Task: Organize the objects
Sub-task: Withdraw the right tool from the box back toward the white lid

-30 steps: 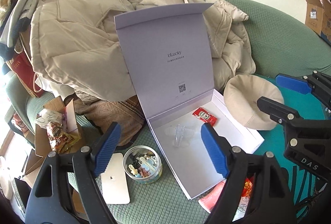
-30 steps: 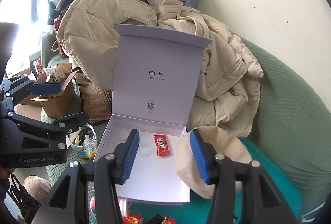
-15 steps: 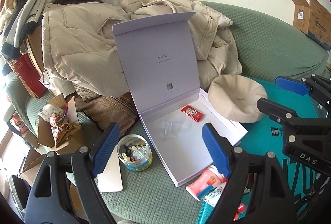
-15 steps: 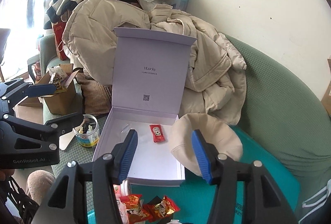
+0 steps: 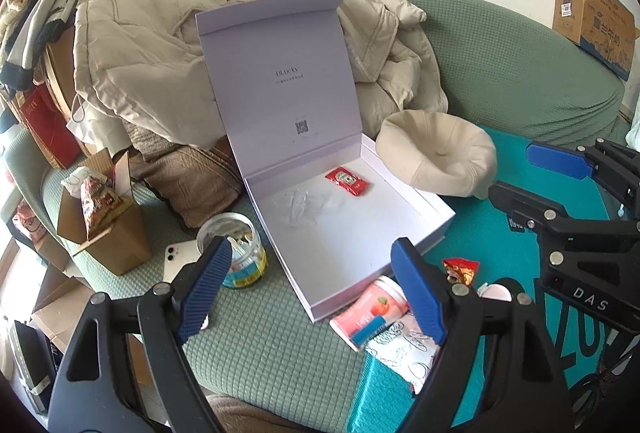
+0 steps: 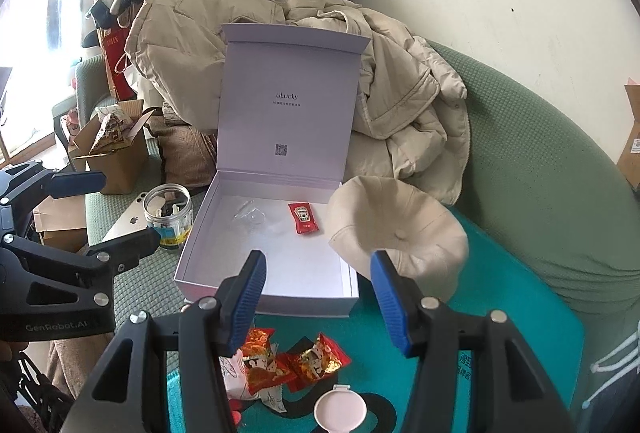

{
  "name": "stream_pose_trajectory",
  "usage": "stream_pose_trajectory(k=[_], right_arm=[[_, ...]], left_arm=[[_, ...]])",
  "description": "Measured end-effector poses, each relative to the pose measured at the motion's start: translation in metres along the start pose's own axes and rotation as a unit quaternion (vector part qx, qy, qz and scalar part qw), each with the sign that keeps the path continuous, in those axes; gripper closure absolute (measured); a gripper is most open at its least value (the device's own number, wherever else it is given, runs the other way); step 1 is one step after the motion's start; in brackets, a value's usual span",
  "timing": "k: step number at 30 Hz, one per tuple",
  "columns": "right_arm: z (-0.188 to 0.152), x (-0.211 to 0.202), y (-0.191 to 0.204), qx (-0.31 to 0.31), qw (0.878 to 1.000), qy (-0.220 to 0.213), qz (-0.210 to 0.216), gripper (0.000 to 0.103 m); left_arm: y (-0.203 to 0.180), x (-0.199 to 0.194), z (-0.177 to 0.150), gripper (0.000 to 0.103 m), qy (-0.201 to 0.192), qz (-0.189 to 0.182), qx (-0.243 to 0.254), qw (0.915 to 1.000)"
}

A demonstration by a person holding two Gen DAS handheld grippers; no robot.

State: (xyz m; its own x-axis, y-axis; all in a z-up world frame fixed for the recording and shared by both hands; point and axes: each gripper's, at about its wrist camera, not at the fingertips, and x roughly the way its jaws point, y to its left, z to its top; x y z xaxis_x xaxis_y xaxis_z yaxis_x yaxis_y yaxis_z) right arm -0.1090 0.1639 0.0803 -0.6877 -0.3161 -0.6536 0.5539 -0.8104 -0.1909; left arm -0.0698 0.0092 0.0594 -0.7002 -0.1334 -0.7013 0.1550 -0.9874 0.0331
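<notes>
A pale box [image 5: 352,229] lies open on a green sofa [image 5: 512,73], its lid propped upright against a heap of beige coats [image 5: 132,49]. Inside the box, toward the far side, rest a red sauce packet [image 5: 347,182] and a bit of clear plastic [image 5: 298,207]. A beige cap [image 5: 440,157] sits just right of the box, a jar [image 5: 240,253] and phone [image 5: 178,263] to its left. Snack packets [image 6: 296,357] lie near the front. The left gripper [image 5: 312,289] and right gripper [image 6: 316,301] both hang spread, with nothing between the fingers.

Lilac box [image 6: 280,275] — red sachet [image 6: 304,218]
</notes>
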Motion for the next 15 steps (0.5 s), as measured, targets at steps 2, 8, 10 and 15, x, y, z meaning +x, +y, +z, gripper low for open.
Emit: stream_pose_trajectory(k=[2,8,10,15], right_arm=[[-0.007,0.0,0.0,0.001,1.0,0.003,-0.003,0.048],[-0.029,0.0,-0.001,0.007,1.0,0.015,-0.007,0.048],[-0.035,0.001,-0.002,0.008,1.0,0.019,-0.005,0.048],[-0.05,0.003,-0.003,0.017,0.999,0.03,0.001,0.048]], left_arm=[[-0.003,0.001,-0.006,0.022,0.005,-0.002,0.001,1.0],[-0.011,0.009,-0.024,0.022,0.025,-0.016,-0.004,0.9995],[-0.013,0.012,-0.03,0.022,0.032,-0.021,-0.006,0.9992],[-0.017,0.018,-0.043,0.022,0.045,-0.035,-0.011,0.9983]])
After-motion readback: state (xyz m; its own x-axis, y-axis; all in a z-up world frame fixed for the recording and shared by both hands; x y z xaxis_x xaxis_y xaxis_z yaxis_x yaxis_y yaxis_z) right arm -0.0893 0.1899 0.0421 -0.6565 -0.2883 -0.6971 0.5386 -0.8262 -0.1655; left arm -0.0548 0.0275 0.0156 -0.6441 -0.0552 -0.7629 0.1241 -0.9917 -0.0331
